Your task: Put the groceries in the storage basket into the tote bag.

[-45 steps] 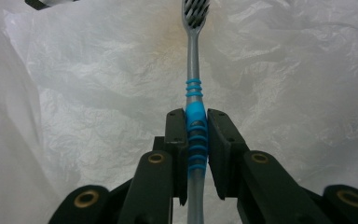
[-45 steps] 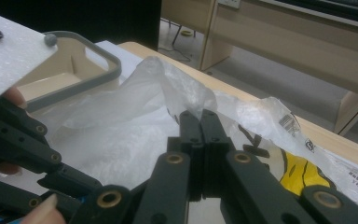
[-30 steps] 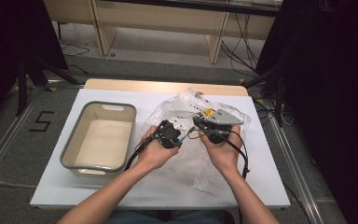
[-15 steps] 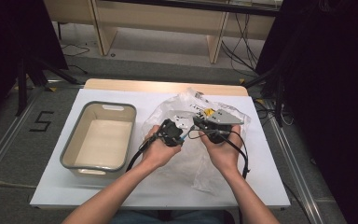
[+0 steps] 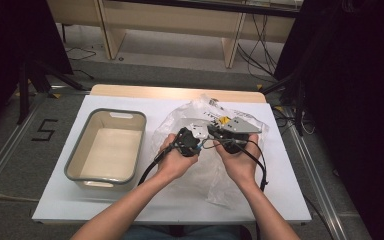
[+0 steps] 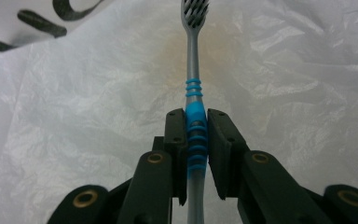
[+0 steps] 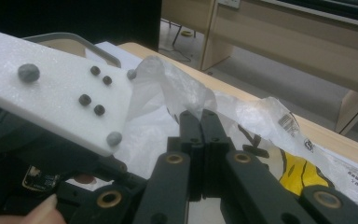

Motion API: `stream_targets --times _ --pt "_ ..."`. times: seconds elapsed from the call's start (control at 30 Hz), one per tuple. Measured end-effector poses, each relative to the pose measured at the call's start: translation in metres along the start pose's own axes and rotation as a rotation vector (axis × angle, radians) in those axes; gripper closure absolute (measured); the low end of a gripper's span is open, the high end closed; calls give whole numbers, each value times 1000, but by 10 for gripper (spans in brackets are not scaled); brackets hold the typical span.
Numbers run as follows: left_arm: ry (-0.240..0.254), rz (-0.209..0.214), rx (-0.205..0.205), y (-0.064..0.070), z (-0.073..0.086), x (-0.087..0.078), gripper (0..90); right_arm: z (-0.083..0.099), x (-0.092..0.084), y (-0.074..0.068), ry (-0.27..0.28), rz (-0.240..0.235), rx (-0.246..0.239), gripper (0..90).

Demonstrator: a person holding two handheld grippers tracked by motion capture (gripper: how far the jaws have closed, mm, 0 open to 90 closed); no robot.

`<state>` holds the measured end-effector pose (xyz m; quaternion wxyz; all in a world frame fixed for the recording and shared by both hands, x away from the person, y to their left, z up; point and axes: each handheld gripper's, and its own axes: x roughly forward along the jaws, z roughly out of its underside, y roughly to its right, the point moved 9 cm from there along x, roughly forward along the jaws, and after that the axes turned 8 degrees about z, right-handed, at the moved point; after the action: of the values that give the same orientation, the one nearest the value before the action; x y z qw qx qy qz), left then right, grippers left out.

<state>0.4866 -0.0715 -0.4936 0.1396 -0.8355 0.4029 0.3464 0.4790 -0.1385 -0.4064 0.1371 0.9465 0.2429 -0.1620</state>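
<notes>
A toothbrush (image 6: pixel 193 70) with a grey handle and blue ribbed grip points away from my left gripper (image 6: pixel 196 116), which is shut on the blue grip. Its dark bristles are at the top, against the thin white plastic bag (image 6: pixel 74 116). In the high view the left gripper (image 5: pixel 187 142) and right gripper (image 5: pixel 225 132) are held close together over the crumpled bag (image 5: pixel 210 175) at the table's middle. My right gripper (image 7: pixel 198 114) is shut on a raised fold of the bag (image 7: pixel 168 79), lifting its edge.
A beige bin (image 5: pixel 106 178) with a grey rim stands on the left of the white table (image 5: pixel 280 200). The left gripper's white plate (image 7: pixel 60 98) sits close on the left of the right gripper view. Cables trail from both grippers toward the person.
Both hands have stayed nearly in place over the bag; the left gripper has crept slightly toward the right one.
</notes>
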Motion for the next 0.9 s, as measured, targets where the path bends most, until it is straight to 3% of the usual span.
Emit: stream_targets --times 0.17,0.27,0.5,0.73,0.9 --pt "36 9 31 3 -3 4 769 0 0 0 0 1 5 900" --pt "54 9 77 5 -6 2 693 0 0 0 -2 1 5 900" --pt "85 29 97 16 -6 -8 629 1 0 1 -3 2 2 900" --pt "128 66 90 29 -2 -42 564 3 0 0 -8 0 1 900" --pt "160 76 87 35 -1 -75 574 8 -2 -2 -31 -17 -7 900"
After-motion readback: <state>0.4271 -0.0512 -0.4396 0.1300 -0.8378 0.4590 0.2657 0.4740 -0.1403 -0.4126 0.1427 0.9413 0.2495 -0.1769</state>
